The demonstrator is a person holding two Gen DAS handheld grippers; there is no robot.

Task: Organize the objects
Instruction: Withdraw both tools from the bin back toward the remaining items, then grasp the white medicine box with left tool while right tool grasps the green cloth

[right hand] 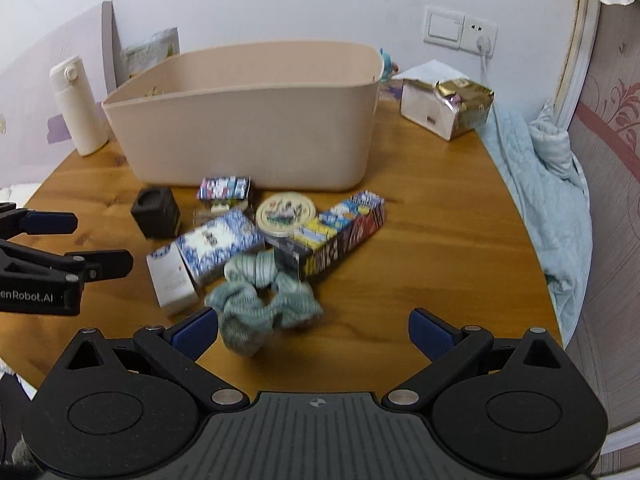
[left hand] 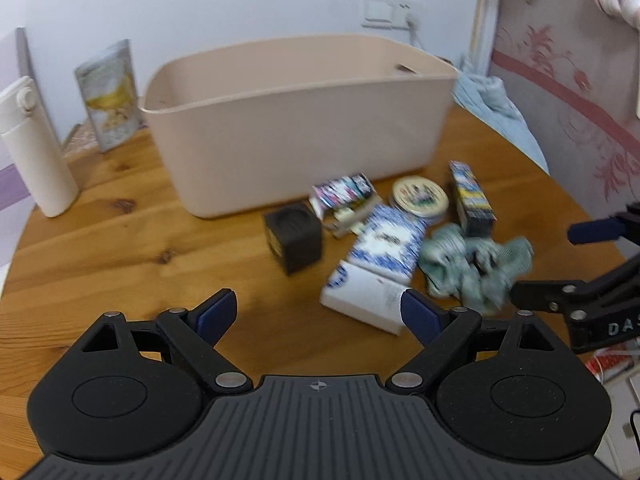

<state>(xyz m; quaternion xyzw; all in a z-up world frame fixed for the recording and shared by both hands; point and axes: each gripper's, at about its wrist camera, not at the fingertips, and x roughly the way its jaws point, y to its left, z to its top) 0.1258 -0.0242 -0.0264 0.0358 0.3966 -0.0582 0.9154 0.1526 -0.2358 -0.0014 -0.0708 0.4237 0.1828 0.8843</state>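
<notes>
A beige bin stands at the back of the round wooden table. In front of it lies a pile: a black cube, a blue-white box, a white box, a round tin, a colourful long box, a small patterned box and a green-grey cloth. My left gripper is open above the table, near the white box. My right gripper is open, just short of the cloth.
A white bottle and a snack pouch stand at the back left. A white box with a gold packet sits at the back right. A light blue blanket lies off the table's right edge.
</notes>
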